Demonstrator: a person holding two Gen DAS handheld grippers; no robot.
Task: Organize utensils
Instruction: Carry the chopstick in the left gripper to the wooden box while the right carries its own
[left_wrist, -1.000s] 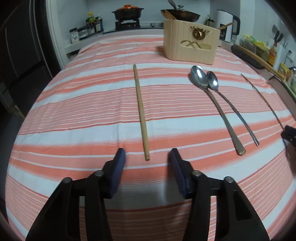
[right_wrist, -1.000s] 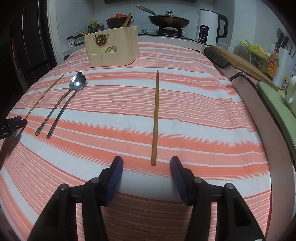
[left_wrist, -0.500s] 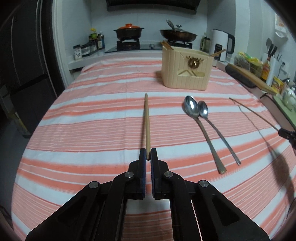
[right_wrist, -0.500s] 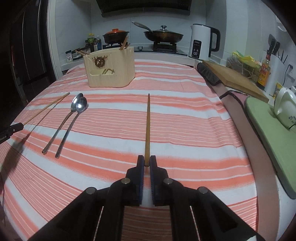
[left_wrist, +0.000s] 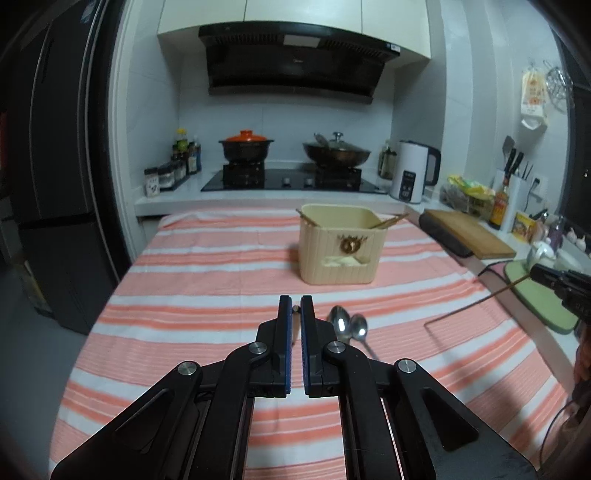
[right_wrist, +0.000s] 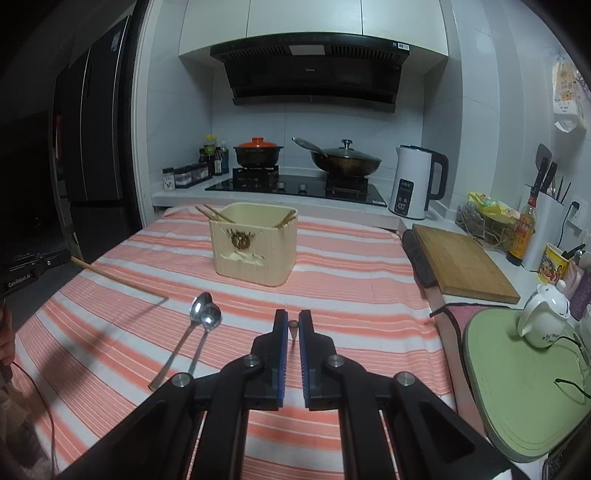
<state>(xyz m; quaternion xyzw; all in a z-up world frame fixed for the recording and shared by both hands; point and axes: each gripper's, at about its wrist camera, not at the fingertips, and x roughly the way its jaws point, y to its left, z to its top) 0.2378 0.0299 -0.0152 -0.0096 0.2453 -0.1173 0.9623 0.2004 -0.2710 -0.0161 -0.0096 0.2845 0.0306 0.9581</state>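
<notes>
Left wrist view: left gripper (left_wrist: 295, 308) jaws nearly together, clamped on a wooden chopstick (left_wrist: 295, 308) seen end-on between the blue pads, lifted off the striped tablecloth (left_wrist: 192, 295). Beige utensil holder (left_wrist: 340, 245) stands ahead and slightly right on the cloth, chopsticks already sticking out of its corners. Two metal spoons (left_wrist: 349, 326) lie side by side on the cloth just right of the fingertips, bowls toward the holder. Right gripper (left_wrist: 554, 277) at far right edge, pinching second chopstick (left_wrist: 480, 301), raised, tip slanting down toward the cloth.

Right wrist view: right gripper (right_wrist: 293, 323) jaws close together, clamped on its chopstick (right_wrist: 293, 325), end-on, above the cloth (right_wrist: 369, 280). Holder (right_wrist: 255, 243) ahead, slightly left. Spoons (right_wrist: 201, 317) on the cloth left of the fingers, handles toward camera. Left gripper (right_wrist: 35, 264) at left edge with its chopstick (right_wrist: 118, 280) angled down toward the table. Cutting board (right_wrist: 461, 262) and kettle (right_wrist: 415, 181) on the counter to the right.
</notes>
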